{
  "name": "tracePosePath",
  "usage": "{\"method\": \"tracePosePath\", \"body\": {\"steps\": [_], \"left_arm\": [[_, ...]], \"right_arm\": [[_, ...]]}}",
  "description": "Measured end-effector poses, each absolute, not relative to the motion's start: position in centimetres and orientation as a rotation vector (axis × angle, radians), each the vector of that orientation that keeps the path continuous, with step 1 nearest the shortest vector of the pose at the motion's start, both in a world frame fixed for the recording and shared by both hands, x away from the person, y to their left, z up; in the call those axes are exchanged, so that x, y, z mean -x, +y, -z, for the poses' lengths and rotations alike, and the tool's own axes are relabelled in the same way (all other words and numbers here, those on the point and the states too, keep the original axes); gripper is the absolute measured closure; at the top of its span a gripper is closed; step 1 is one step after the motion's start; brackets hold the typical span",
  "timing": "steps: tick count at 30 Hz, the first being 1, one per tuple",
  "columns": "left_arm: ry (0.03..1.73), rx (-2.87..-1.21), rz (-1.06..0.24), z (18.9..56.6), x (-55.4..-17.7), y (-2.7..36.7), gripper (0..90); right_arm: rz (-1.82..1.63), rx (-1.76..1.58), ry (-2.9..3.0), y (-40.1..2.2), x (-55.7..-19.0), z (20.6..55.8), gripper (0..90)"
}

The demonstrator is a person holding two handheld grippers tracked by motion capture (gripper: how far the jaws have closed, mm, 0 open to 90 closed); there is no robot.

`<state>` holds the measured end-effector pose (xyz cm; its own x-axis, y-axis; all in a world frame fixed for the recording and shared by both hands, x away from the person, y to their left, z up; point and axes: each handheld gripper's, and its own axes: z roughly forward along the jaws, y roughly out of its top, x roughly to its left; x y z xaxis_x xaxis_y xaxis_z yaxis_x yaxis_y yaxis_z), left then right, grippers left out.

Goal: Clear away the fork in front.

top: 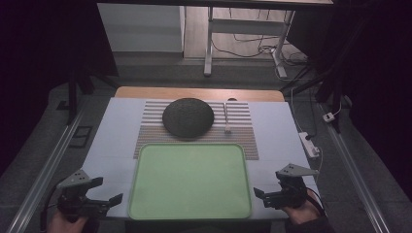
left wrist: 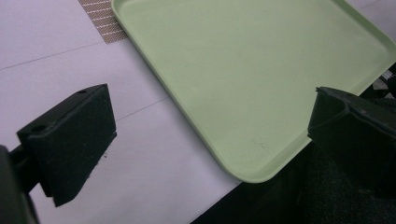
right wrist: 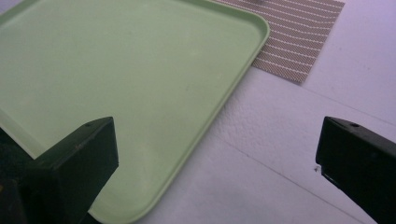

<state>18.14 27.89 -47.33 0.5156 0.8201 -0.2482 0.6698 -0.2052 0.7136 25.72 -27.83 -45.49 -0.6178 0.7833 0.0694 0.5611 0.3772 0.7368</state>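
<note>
Green tray [top: 189, 180] lying flat at near edge of table, directly between both grippers, its front part over near end of striped mat [top: 245, 141]. Left gripper [top: 99, 202] just beside tray's near-left corner, jaws spread wide and empty, pointing toward tray. Right gripper [top: 266, 194] just beside tray's right rim, jaws also wide, nothing held. Both about equally near; tray lies inward from each. Beyond tray, dark round bowl [top: 188, 117] and small white spoon [top: 227, 118], well apart from both.
</note>
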Motion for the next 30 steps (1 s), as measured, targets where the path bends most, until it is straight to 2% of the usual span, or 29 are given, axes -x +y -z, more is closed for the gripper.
{"method": "tracePosePath", "body": {"steps": [6,30], "left_arm": [[1.222,-1.947,-0.232,47.3,-18.2,27.9,1.4],[1.232,-1.929,-0.221,47.4,-18.2,28.1,0.8]], "right_arm": [[-1.155,-1.225,2.364,-27.5,-26.7,45.7,0.0],[-1.089,-1.133,2.442,-25.4,-30.9,46.5,0.0]]}}
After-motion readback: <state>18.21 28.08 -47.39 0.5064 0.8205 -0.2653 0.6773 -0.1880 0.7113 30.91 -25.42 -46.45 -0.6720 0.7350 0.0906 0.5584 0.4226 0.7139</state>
